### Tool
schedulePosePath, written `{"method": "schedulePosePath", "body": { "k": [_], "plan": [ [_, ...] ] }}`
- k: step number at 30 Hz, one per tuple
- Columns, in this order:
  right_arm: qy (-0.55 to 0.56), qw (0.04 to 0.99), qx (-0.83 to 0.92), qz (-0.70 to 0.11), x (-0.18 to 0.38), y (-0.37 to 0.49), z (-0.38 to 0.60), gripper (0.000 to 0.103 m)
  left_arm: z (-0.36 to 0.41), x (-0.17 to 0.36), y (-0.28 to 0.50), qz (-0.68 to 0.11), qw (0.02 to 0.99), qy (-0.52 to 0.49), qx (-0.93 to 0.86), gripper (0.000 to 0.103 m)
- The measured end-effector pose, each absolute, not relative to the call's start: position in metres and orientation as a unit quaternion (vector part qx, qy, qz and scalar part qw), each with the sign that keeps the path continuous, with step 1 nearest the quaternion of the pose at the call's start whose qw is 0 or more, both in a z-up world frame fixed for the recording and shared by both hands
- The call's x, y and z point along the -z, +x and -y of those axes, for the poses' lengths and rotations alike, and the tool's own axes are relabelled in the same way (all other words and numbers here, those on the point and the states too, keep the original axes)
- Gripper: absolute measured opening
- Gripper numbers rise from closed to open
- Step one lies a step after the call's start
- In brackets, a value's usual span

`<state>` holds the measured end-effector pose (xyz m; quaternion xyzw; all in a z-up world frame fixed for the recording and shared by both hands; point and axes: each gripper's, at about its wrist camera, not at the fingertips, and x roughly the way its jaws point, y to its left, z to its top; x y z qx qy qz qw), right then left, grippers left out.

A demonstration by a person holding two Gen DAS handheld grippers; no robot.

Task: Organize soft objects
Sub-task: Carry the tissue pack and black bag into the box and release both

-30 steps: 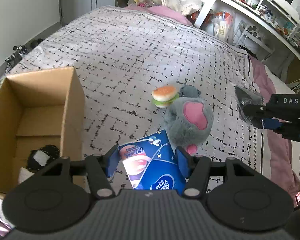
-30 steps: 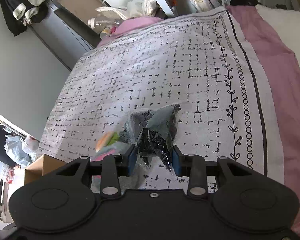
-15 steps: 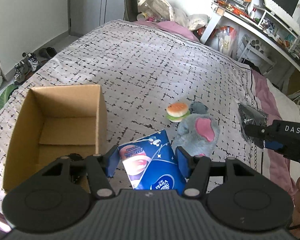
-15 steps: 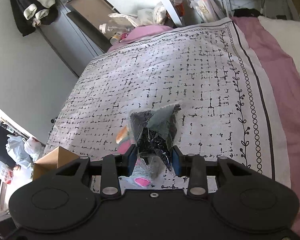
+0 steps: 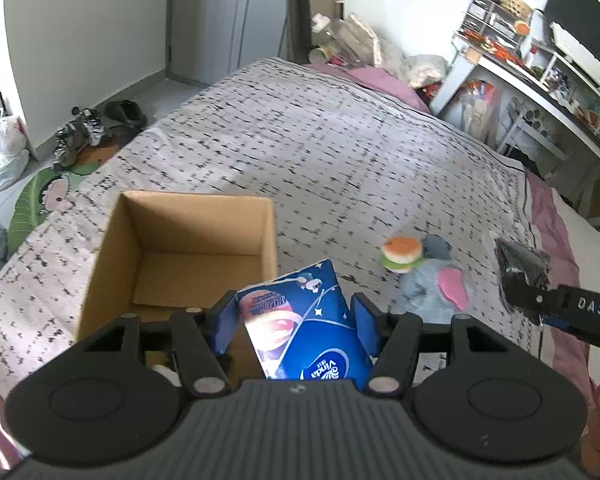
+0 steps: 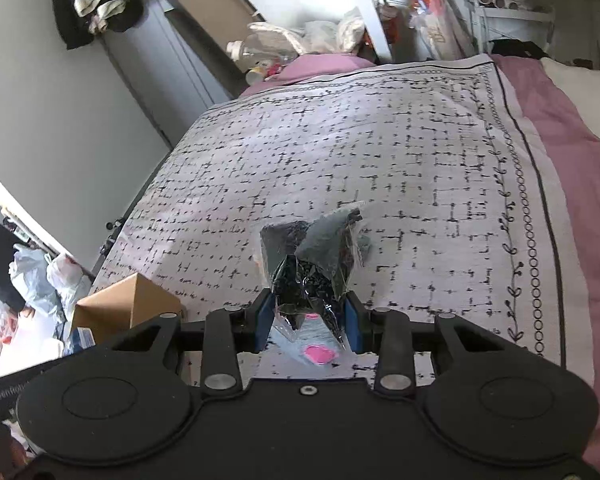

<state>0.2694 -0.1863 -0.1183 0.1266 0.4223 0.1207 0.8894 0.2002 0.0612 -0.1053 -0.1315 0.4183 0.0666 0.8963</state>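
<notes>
I have lifted both claws higher above the bed (image 5: pixel 340 152). My left claw (image 5: pixel 296 320) grips the blue tissue pack (image 5: pixel 304 332) above the cardboard box (image 5: pixel 188 248); my right claw (image 6: pixel 306 320) pinches a black plastic-wrapped bundle (image 6: pixel 312 256) over the gray plush toy (image 5: pixel 436 292) and toy burger (image 5: pixel 402 254).

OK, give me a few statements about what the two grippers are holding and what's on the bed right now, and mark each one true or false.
1. The left gripper grips a blue tissue pack. True.
2. The right gripper is empty. False: it is shut on a dark plastic-wrapped bundle.
3. The cardboard box lies on its side. False: it stands upright with its top open.
4. The toy burger lies on the bed beside the grey plush. True.
5. The tissue pack is already inside the box. False: it is held at the box's right wall.
</notes>
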Motion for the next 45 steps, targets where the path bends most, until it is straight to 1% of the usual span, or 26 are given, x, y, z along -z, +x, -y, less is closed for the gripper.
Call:
{"method": "schedulePosePath", "body": {
  "k": [12,19,29,32,45],
  "plan": [
    [0.102,0.890,-0.131,-0.424,0.119,0.265,0.157,0.036,-0.112,0.110,0.201,-0.411,0.894,-0.146,-0.102,0.059],
    [0.099,0.887,-0.143,-0.428,0.119,0.260,0.132,0.036,-0.134,0.121,0.202,-0.420,0.888,-0.150,-0.114,0.059],
    [0.090,0.879,-0.180,-0.433,0.118,0.242,0.080,0.036,-0.156,0.138,0.195,-0.438,0.878,-0.154,-0.119,0.060],
    [0.091,0.874,-0.195,-0.435,0.115,0.236,0.067,0.036,-0.164,0.140,0.194,-0.445,0.873,-0.164,-0.116,0.063],
    [0.076,0.863,-0.226,-0.445,0.116,0.211,0.017,0.036,-0.179,0.133,0.178,-0.441,0.872,-0.189,-0.100,0.065]
  ]
}}
